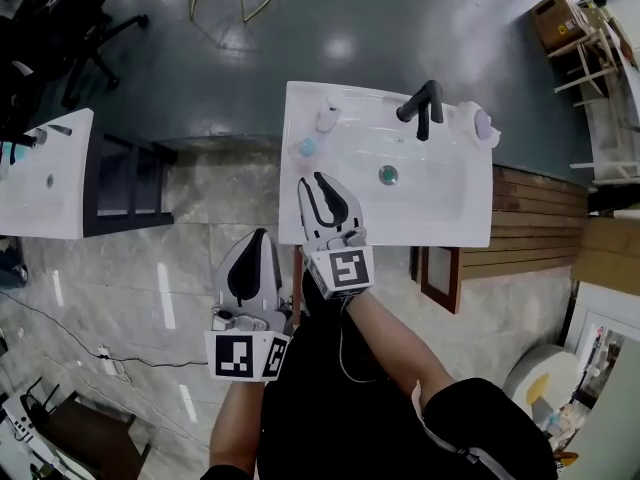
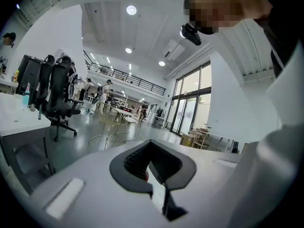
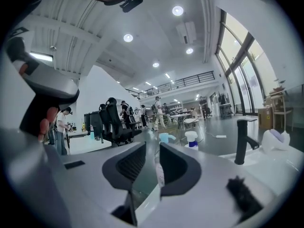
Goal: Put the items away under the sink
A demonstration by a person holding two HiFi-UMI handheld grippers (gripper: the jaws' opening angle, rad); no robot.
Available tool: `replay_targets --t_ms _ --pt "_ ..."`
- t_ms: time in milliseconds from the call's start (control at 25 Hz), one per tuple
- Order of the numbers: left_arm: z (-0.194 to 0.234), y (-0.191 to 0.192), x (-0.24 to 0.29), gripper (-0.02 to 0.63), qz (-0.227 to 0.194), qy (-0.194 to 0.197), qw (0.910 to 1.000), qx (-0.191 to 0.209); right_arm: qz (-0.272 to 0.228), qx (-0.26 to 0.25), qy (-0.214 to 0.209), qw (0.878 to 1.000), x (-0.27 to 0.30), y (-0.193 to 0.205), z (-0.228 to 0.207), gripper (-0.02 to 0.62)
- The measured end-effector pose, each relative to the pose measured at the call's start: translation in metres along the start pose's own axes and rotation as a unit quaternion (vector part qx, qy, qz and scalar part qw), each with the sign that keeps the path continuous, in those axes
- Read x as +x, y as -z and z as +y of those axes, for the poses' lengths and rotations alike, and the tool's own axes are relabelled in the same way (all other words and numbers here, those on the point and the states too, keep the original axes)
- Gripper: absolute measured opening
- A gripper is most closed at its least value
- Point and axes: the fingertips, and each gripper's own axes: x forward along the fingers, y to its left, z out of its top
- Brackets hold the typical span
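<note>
We look steeply down on a white sink (image 1: 445,218) standing on a grey, glossy floor (image 1: 200,208).

A black faucet (image 1: 424,106) rises at the sink's back edge, right of its middle. A round drain (image 1: 388,175) sits near the centre of the sink.

The things to be put away are all on top of the sink:
- A white bottle (image 1: 327,116) stands at the sink's back left corner.
- A small light-blue container (image 1: 306,148) sits on the sink's left rim, just in front of that bottle.
- A rounded white object with a purple patch (image 1: 481,124) rests at the sink's back right corner, beside the faucet.

The right gripper (image 1: 320,190) reaches over the sink's front left part and points toward the back. Its tips are close to the light-blue container but apart from it. Its claw is partly open, with a narrow gap between the pads. The pads grip nothing, and we see the sink's white rim through the gap.

The left gripper (image 1: 261,240) hangs over the floor, off the sink's front left corner and lower than its rim. Its claw is closed, with the pads meeting on each other.

A person's two arms in dark sleeves run from the grippers toward the sink's front side.
</note>
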Motion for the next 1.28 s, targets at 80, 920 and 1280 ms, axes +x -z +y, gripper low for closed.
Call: replay_targets --t_ms 80,920,1280 --pt "0.004 0.007 0.003 0.006 0.008 -0.003 1.0 -0.003 0.002 -0.005 0.006 1.0 0.009 0.005 -0.002 0.09" --pt "0.023 0.042 0.006 0.006 0.04 -0.027 0.9986 -0.021 -0.033 -0.023 0.06 0.997 0.048 0.011 -0.02 0.132" --pt "0.03 0.047 0.002 0.006 0.046 -0.038 0.9979 -0.026 -0.034 -0.037 0.061 0.997 0.06 0.007 -0.026 0.133"
